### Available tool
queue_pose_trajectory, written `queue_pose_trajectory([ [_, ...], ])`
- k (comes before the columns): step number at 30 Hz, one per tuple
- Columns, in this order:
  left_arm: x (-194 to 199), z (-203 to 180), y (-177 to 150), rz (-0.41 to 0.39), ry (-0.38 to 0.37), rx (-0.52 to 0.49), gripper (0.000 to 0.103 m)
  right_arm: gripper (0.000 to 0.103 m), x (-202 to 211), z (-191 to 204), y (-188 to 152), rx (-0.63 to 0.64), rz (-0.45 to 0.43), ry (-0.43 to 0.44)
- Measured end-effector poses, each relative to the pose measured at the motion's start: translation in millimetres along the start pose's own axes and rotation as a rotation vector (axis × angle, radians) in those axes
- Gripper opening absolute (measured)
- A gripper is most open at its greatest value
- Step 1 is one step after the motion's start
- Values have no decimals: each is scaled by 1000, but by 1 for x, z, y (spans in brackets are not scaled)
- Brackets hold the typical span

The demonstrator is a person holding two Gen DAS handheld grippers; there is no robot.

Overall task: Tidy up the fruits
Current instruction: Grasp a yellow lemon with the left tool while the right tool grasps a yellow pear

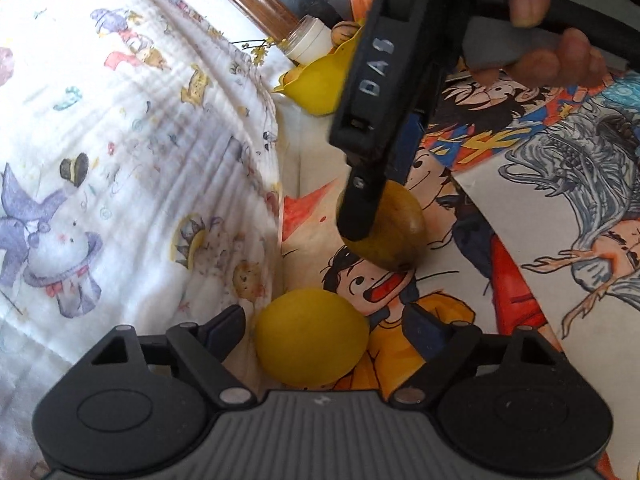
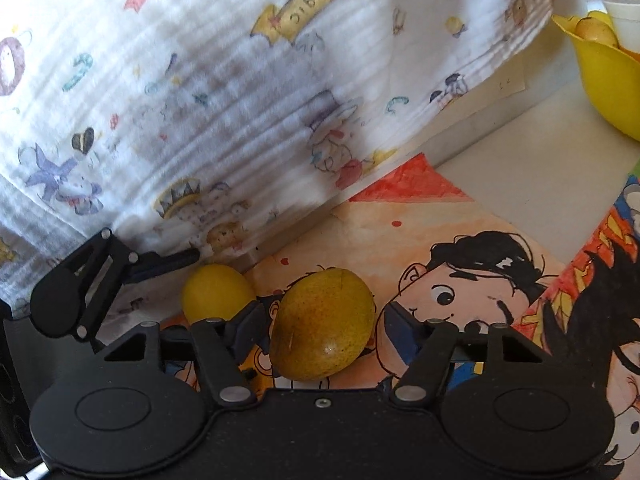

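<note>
Nearest the left wrist camera: round smooth yellow fruit [image 1: 312,336], lying on the desk's cartoon-printed paper sheet [image 1: 480,216], close against the hanging white printed cotton cloth [image 1: 132,128]. Left gripper [image 1: 322,326]: jaws stand wide on either side of this fruit, with visible gaps, so nothing is gripped.

Further right: oval yellow-brown fruit with speckled glossy skin [image 2: 324,324], resting on the same paper, well apart from the cloth. Right gripper [image 2: 322,326]: jaws about half spread, straddling it. Its left pad looks at or nearly at the skin, while the right pad stands clear. No hold yet, as I read it.

Far right and behind: yellow plastic bowl [image 2: 608,84] already containing fruit, a white jar [image 2: 624,12] touching it. Probably the destination.

Handling judgement: both fruits look light and firm but smooth, so they may roll or squirt out of a pinch. Take each across its widest middle, pads centred. The oval one is best gripped across its short axis.

Pose: both grippers point forward and steeply down at the desk. A person's hand [image 1: 560,32] wraps the right gripper's handle from above.
</note>
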State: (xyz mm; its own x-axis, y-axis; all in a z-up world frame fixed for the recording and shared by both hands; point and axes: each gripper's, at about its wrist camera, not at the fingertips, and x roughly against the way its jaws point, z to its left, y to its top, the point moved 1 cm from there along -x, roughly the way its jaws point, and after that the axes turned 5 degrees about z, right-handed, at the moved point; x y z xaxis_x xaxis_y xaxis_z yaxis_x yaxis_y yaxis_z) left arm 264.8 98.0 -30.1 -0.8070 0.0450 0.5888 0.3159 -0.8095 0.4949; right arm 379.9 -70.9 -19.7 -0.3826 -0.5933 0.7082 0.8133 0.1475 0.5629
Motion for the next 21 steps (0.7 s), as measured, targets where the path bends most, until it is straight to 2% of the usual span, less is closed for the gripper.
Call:
queue_pose_trajectory([
  [6, -4, 5, -2, 5, -3, 35, 88, 63, -9, -1, -2, -4, 12, 5],
  [11, -6, 6, -3, 5, -17, 73, 80, 61, -12, 1, -3, 2, 5, 8],
  [18, -6, 5, -5, 31, 15, 84, 74, 61, -12, -2, -3, -12, -2, 21],
  [21, -7, 3, -7, 48, 49, 79, 67, 61, -13, -3, -3, -20, -8, 25],
])
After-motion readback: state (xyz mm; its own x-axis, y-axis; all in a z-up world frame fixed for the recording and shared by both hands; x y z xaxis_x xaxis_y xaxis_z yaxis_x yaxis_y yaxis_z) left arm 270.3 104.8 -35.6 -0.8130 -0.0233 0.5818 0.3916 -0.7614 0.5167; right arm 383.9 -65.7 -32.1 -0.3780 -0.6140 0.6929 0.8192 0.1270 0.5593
